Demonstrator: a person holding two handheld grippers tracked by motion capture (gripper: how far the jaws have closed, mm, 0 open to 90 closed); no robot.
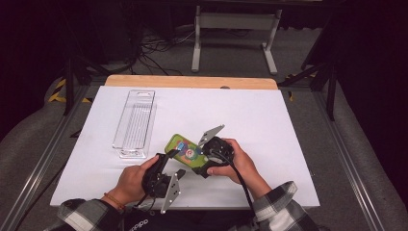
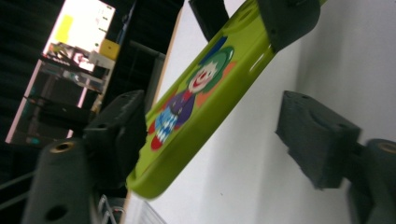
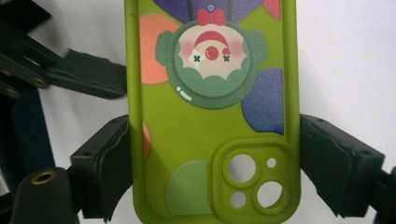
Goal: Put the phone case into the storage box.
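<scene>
The right gripper (image 1: pixel 198 155) sits in the person's right hand (image 1: pixel 235 163), which comes in from the near edge of the table (image 1: pixel 269 125) with the wrist bent inward, so the gripper points toward the left side. In the right gripper view its two black jaws press against the long sides of a green phone case (image 3: pixel 210 135), one pad on each side, just above the camera cut-outs; the case is pinched across its width. The case shows its printed back, with a clown face and coloured blobs.

The left gripper (image 1: pixel 172 155) is held in the left hand (image 1: pixel 131 182), the forearm rising from the near edge and the gripper aimed up and to the right at the case's near end. In the left gripper view its jaws stand apart: one fingertip (image 2: pixel 116 135) lies right against the case's edge near a rounded corner, the other (image 2: pixel 313 135) is clear of the case with white table between them. So these jaws are spread around that end without pinching it. No earlier picture shows them moving.

The phone case (image 1: pixel 182 148) sits between the two grippers, near the middle of the table's near half. It is tilted in the left gripper view, one long edge raised above the white surface.

Farther off, toward the far left corner, lies a clear plastic tray (image 1: pixel 135 122), well apart from both hands
</scene>
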